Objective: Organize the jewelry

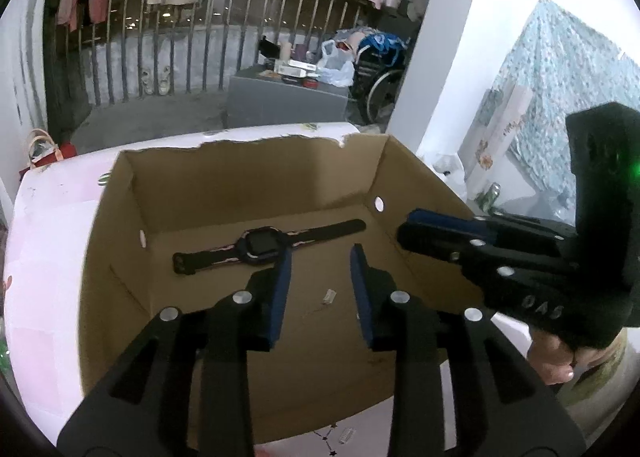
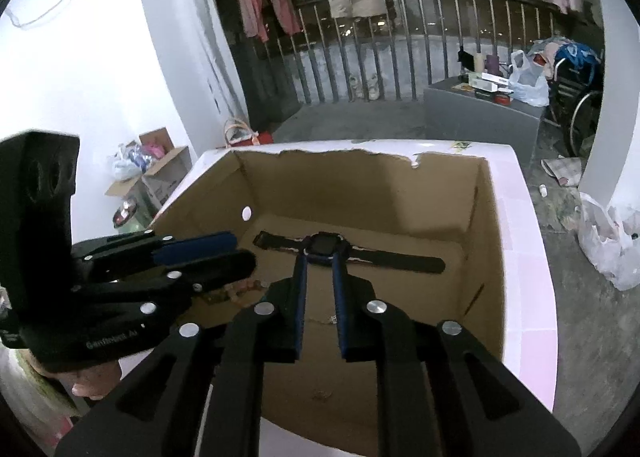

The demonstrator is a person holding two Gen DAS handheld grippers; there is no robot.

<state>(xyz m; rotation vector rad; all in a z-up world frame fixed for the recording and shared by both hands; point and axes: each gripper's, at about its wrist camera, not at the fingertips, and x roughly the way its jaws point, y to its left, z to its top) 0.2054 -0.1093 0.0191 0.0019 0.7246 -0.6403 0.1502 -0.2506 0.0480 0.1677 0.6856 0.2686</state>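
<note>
A torn-rimmed cardboard box [image 1: 120,241] is being carried by the pink worktop [image 1: 48,257]. Above its floor, the left tongs [image 1: 320,257] and right tongs [image 2: 320,257] are being held released, empty. A dark wristwatch [image 1: 260,247] is lying flat inside, near the far wall.

Open-topped cardboard box [image 1: 400,177]; watch [image 1: 264,245] and, seemingly, beads [image 2: 236,291] occupy its floor.

Pale embossed lettering runs along the black body of the left gripper [image 2: 208,257], seen from the right wrist camera; it is blurred and seems to begin "Gen" and end "AI". The right gripper [image 1: 412,225] carries pale raised characters, too indistinct to read.
</note>
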